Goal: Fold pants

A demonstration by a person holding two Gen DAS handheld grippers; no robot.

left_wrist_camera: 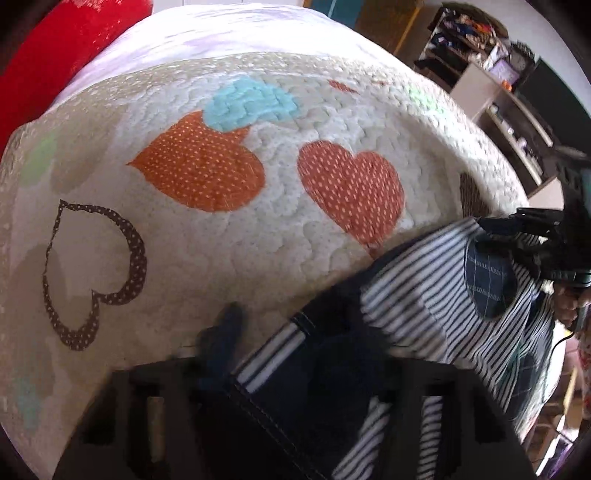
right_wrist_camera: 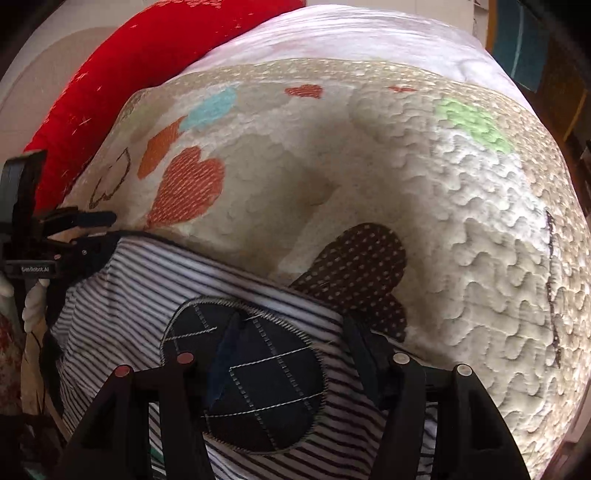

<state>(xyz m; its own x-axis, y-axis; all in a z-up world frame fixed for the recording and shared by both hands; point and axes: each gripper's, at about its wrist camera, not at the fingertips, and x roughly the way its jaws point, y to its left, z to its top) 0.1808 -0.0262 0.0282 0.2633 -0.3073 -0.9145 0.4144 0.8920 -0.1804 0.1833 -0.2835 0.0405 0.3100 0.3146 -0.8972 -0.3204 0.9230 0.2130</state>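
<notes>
The pants [left_wrist_camera: 424, 302] are navy-and-white striped with a dark blue oval knee patch [right_wrist_camera: 251, 373]; they lie bunched at the near edge of a quilted heart-print bedspread [left_wrist_camera: 229, 229]. My left gripper [left_wrist_camera: 291, 332] is open, with a dark cuff of the pants lying between its fingers [left_wrist_camera: 221, 339]. It also shows at the left of the right wrist view [right_wrist_camera: 99, 232]. My right gripper [right_wrist_camera: 291, 343] is open, its fingers [right_wrist_camera: 229, 354] straddling the knee patch. It shows at the right of the left wrist view [left_wrist_camera: 517, 229] over the pants.
A red pillow [right_wrist_camera: 122, 85] lies at the far left of the bed. A pale sheet [left_wrist_camera: 229, 33] covers the head end. Shelves with clutter [left_wrist_camera: 491, 55] stand beyond the bed's right side. The bedspread [right_wrist_camera: 461, 206] stretches wide ahead.
</notes>
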